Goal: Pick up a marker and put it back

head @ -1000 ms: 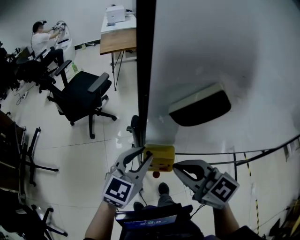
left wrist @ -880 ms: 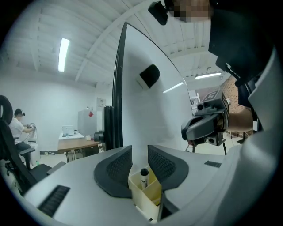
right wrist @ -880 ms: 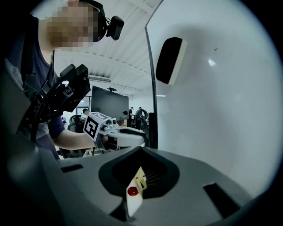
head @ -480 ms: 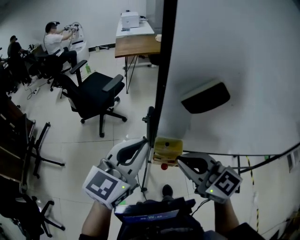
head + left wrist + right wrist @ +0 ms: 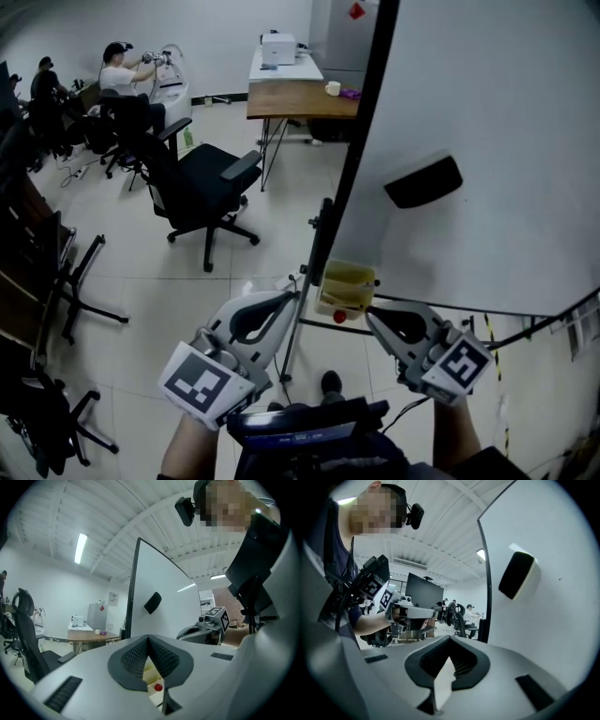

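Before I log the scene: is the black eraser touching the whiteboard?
Touching. The right gripper view shows the eraser sitting flat against the whiteboard, with no gap visible between them.

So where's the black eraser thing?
In the head view, the black eraser is stuck on the whiteboard on the right side, above the yellow box.
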Motion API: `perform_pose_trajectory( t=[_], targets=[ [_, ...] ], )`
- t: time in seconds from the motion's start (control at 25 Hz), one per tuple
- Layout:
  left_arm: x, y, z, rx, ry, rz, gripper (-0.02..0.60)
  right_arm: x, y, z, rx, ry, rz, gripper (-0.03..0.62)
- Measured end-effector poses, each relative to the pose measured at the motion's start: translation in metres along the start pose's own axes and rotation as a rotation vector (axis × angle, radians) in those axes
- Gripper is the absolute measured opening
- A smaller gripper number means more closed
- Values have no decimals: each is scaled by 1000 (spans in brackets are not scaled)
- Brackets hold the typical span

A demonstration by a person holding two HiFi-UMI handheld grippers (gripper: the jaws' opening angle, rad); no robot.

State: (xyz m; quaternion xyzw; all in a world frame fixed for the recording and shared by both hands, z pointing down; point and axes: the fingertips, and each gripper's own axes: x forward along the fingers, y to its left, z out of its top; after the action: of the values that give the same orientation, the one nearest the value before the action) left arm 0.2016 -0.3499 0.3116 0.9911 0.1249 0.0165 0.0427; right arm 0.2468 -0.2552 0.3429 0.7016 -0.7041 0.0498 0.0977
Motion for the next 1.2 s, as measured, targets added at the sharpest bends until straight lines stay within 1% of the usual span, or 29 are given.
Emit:
perform_pose_trajectory(
  t=[0.08,0.2,0.36,0.56,0.76,0.8,0.92,1.0,1.2],
  targets=[
    [-10,-6,-1,1,12,7,0,-5,10,7,-9,4,0,12],
    [-21,-16,4,30,25,32,0,-12,22,23,-25,-22,16,12],
    [-27,-32,9,68,41,75,0,-20,29,33,-48,-64,67,12],
    [-19,-51,6,108,73,206,0,-35,23,28,-57,-111,180,12],
    [11,-89,1,155,105,347,0,-73,-2,14,-42,-163,293,12],
    [16,-98,-3,169,125,368,0,-83,-9,11,-34,-174,312,12],
    [17,-121,-31,211,228,436,0,-111,-24,-6,-3,-170,380,12],
    [15,-135,-31,202,235,488,0,-122,-24,-13,-9,-152,425,12],
    [2,-167,-9,134,158,603,0,-137,-2,-6,-28,-152,521,12]
  ],
)
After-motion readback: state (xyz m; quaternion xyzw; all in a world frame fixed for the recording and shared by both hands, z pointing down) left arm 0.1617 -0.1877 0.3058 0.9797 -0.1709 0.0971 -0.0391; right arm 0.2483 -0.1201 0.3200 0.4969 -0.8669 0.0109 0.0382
